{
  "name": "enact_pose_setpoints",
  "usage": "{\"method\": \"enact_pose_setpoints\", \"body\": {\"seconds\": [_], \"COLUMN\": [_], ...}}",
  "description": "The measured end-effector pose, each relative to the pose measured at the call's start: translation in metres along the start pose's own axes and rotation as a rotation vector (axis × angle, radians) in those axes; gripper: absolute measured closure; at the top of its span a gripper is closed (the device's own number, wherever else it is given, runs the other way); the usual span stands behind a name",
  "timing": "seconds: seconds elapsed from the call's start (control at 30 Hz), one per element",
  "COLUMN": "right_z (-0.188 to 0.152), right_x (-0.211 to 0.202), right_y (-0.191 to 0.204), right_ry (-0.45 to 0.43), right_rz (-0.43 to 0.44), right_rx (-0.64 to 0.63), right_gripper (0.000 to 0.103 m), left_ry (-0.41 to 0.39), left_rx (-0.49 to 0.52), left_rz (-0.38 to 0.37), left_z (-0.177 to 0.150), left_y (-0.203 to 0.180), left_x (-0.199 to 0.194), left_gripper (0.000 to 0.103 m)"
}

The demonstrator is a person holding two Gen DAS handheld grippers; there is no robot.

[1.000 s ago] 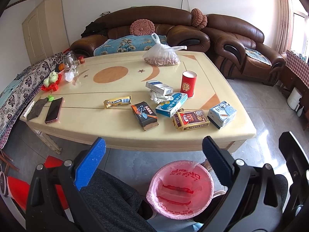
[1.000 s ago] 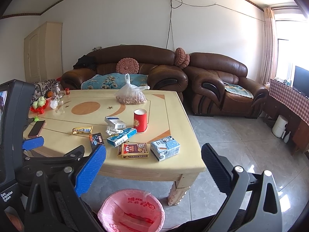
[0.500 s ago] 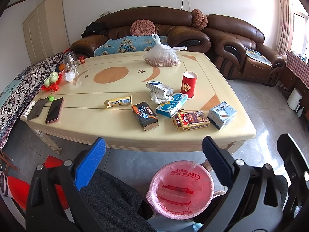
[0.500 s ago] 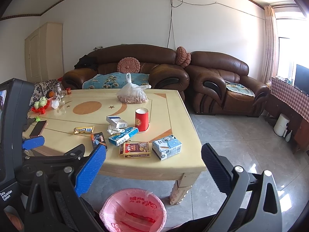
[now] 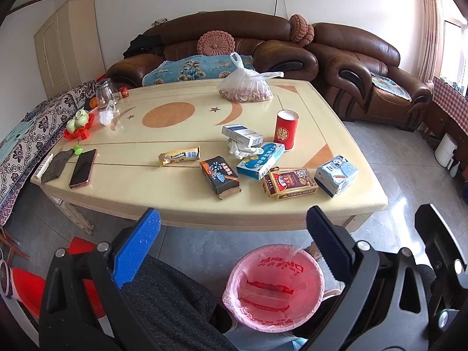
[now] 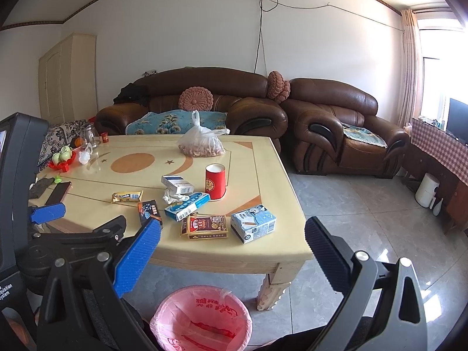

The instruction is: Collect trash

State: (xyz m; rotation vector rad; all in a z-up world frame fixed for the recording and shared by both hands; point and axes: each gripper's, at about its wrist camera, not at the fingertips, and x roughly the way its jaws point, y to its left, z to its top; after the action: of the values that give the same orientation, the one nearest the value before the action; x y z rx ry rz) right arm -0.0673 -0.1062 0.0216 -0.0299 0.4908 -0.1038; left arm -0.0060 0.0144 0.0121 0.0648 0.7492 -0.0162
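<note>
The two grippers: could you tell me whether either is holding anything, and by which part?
Nothing is held: the left gripper and right gripper are both open and empty.

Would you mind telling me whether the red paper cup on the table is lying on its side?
No, the red paper cup stands upright on the cream wooden table, its open rim facing up.

Left gripper [image 5: 232, 228] held low, jaws spread wide, nothing between them; its left finger pad [image 5: 137, 247] is blue, the right one dark. Right gripper [image 6: 232, 241] likewise spread wide and holding nothing, pointing forward. The left gripper's body shows at the left edge of the right wrist view, just beside the right gripper and level with it.
</note>
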Motion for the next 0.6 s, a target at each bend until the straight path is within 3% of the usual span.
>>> {"method": "enact_pose_setpoints", "body": {"seconds": [0.33,0.6], "right_z": [-0.002,0.002], "right_x": [0.023,0.056], "right_y": [-0.006,-0.025], "right_ry": [0.014,0.083], "right_rz": [0.019,0.033], "right_rx": [-0.018,-0.005], "right_gripper": [0.006,0.006], "left_ry": [0.033,0.05], "left_rx": [-0.014,-0.008], "left_rz": [0.017,0.041], "left_z": [0.006,0.015], "left_y": [0.011,0.027], "left_x": [0.018,0.038], "left_gripper": [0.005,0.005]}}
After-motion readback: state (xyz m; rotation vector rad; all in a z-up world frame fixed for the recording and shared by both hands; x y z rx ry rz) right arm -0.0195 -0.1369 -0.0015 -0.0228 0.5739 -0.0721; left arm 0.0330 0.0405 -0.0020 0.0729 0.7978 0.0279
